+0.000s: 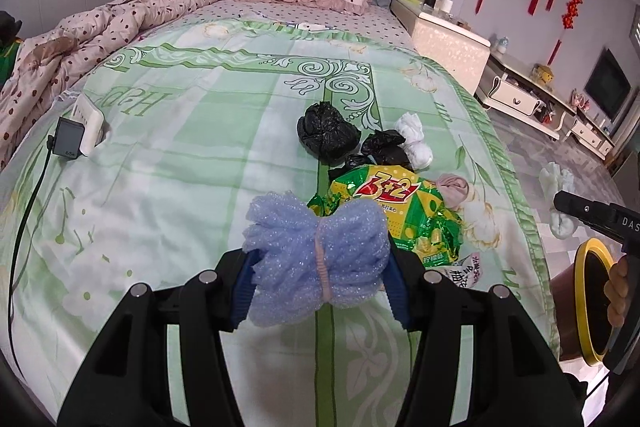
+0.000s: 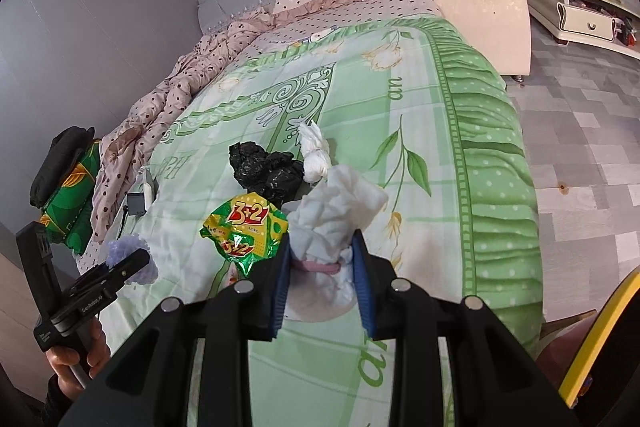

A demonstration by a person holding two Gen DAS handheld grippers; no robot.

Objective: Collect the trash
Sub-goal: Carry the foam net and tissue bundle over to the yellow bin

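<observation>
My left gripper (image 1: 318, 273) is shut on a pale blue foam-wrap bundle (image 1: 316, 247) tied with a pink band, held over the green bedspread. My right gripper (image 2: 320, 269) is shut on a white tissue wad (image 2: 334, 215) tied with a pink band. On the bed lie a green-yellow "3+2" snack wrapper (image 1: 404, 215) (image 2: 244, 227), crumpled black bags (image 1: 326, 133) (image 2: 268, 169), a white knotted bag (image 1: 414, 137) (image 2: 316, 153) and a pink-white wad (image 1: 454, 187). The right gripper also shows at the right edge of the left wrist view (image 1: 560, 203), the left gripper at lower left of the right wrist view (image 2: 132, 261).
A black charger (image 1: 68, 143) with a cable and a white power strip (image 1: 90, 121) lie on the bed's left. A yellow-rimmed brown bin (image 1: 590, 303) stands by the bed's right side. White wads (image 1: 558, 179) lie on the floor. Rumpled dotted quilt (image 1: 80, 39), pillow, nightstand (image 2: 476, 7) beyond.
</observation>
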